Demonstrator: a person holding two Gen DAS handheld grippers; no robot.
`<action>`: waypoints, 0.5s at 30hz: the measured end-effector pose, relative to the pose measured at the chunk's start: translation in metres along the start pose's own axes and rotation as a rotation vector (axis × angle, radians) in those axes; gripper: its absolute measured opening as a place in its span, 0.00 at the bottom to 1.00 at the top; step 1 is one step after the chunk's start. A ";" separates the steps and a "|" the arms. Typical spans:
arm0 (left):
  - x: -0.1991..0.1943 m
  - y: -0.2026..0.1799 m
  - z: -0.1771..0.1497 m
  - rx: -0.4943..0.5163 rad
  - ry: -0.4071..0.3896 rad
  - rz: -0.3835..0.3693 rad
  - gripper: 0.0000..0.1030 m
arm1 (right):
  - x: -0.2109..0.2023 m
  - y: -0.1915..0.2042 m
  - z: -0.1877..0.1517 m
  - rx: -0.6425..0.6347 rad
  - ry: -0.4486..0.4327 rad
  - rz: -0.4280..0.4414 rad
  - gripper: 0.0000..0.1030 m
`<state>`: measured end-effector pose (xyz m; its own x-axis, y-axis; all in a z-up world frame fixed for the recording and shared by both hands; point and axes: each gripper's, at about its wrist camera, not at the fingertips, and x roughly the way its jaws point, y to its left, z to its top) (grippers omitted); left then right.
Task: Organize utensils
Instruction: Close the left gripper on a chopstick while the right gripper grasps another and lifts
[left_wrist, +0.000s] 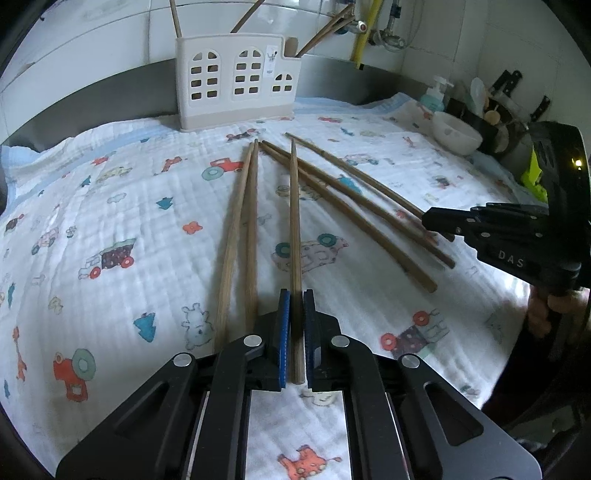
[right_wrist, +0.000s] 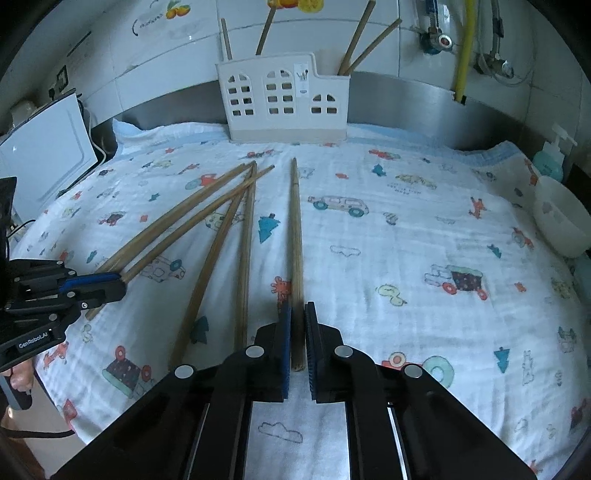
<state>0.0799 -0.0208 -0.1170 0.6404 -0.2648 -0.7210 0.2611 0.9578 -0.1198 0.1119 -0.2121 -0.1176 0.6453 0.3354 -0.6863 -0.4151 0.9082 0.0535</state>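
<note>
Several brown wooden chopsticks lie on a white cloth (left_wrist: 110, 206) printed with cartoon vehicles. My left gripper (left_wrist: 295, 295) is shut on the near end of one chopstick (left_wrist: 294, 221), which points away toward a white house-shaped utensil holder (left_wrist: 236, 81). My right gripper (right_wrist: 298, 308) is shut on another chopstick (right_wrist: 295, 236), also aimed at the holder (right_wrist: 284, 99). Each gripper shows in the other's view: the right gripper (left_wrist: 428, 221) at the right edge, the left gripper (right_wrist: 120, 286) at the left edge. Several chopsticks stand in the holder.
A white bowl (right_wrist: 561, 225) and a teal soap bottle (right_wrist: 552, 155) sit at the cloth's right edge. A white appliance (right_wrist: 44, 155) stands on the left. A steel backsplash, a tiled wall and a yellow pipe (right_wrist: 463, 48) rise behind the holder. Loose chopsticks (right_wrist: 243, 258) lie between the grippers.
</note>
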 end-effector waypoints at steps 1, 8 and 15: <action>-0.002 -0.001 0.000 0.001 -0.007 0.000 0.05 | -0.005 0.000 0.002 -0.005 -0.013 -0.005 0.07; -0.032 -0.004 0.017 0.005 -0.097 -0.016 0.05 | -0.058 -0.006 0.029 -0.009 -0.154 -0.014 0.07; -0.059 -0.005 0.036 0.001 -0.197 -0.030 0.05 | -0.092 -0.011 0.061 -0.013 -0.250 0.018 0.07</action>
<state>0.0672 -0.0136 -0.0491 0.7613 -0.3097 -0.5697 0.2826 0.9492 -0.1384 0.0955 -0.2374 -0.0106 0.7757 0.4048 -0.4842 -0.4351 0.8987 0.0543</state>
